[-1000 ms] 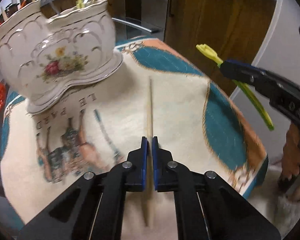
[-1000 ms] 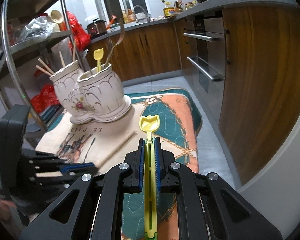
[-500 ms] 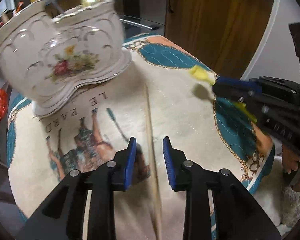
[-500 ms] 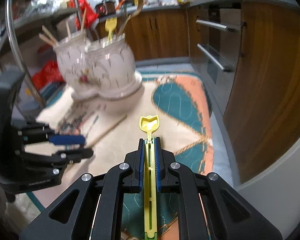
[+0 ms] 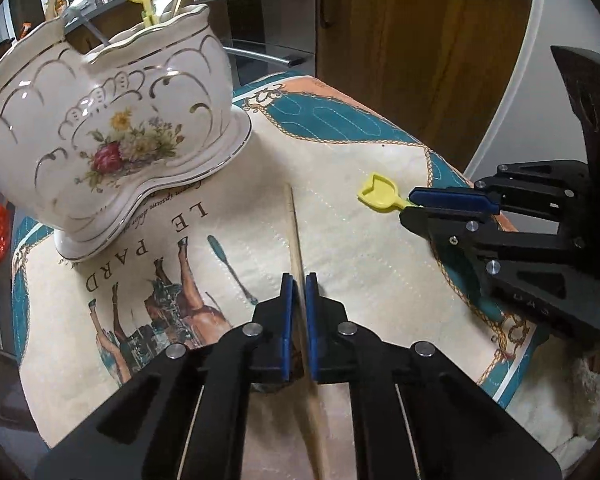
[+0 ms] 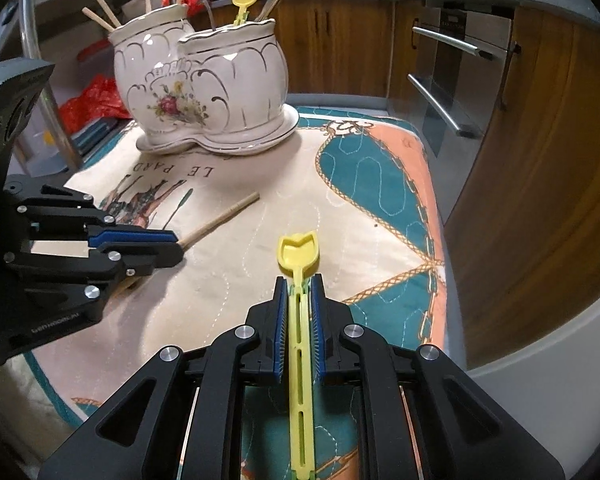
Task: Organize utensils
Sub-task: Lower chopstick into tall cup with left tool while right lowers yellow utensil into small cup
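Observation:
A wooden chopstick (image 5: 294,224) lies on the printed cloth (image 5: 360,248), and my left gripper (image 5: 296,280) is shut on it near its middle. In the right wrist view the chopstick (image 6: 224,216) sticks out past the left gripper (image 6: 172,246) towards the holder. My right gripper (image 6: 299,280) is shut on a yellow plastic scoop (image 6: 298,254), its head just above the cloth; the left wrist view shows the scoop (image 5: 380,196) and the right gripper (image 5: 410,204) from the side. A white flowered two-pot ceramic holder (image 6: 204,88) stands at the back.
The holder (image 5: 112,120) contains chopsticks on its left side, and forks and a second yellow scoop (image 6: 245,0) on its right. Wooden cabinets and an oven front (image 6: 452,80) lie to the right, beyond the table edge. A metal rack (image 6: 36,60) stands at the left.
My left gripper opened around the chopstick, then shut on it again. My right gripper came down and nearer, bringing the yellow scoop low over the cloth.

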Demonstrator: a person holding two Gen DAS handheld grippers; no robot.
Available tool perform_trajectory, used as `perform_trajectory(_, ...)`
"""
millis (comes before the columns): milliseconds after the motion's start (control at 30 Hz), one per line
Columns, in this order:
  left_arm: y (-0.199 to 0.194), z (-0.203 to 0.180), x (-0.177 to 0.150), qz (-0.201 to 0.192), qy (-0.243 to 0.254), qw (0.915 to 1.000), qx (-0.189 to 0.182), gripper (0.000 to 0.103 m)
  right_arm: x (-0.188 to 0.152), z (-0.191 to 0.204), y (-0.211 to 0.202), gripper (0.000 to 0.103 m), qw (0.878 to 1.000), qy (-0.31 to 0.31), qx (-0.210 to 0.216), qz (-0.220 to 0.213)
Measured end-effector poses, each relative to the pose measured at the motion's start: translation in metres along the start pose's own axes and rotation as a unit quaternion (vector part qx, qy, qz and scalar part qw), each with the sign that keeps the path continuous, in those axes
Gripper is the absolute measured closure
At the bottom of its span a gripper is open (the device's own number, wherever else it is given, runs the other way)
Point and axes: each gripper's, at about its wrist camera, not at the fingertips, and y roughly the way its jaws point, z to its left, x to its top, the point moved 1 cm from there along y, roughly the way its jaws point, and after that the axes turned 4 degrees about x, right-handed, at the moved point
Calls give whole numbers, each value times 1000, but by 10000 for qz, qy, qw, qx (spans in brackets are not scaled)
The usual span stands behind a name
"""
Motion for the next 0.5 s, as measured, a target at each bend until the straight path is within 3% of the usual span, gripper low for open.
perform_trajectory(167,-10,9,-13,-376,-4,9992,-138,98,3,-4,-2,92,9997,182,45,-168)
perform_trajectory(300,-33,20,-23,-953,39,9952,-208,98,9,-4,-13,92,9979,356,213,-506)
perform_trajectory(400,-58,33,-31,-1450,110,9892,-168,98,13,0,-26,92,9952,378,339,-836)
perform_trajectory(500,-93,56,-41,-2087,36,9779,-143,98,19,6,-45,92,9889,363,500,-1350)
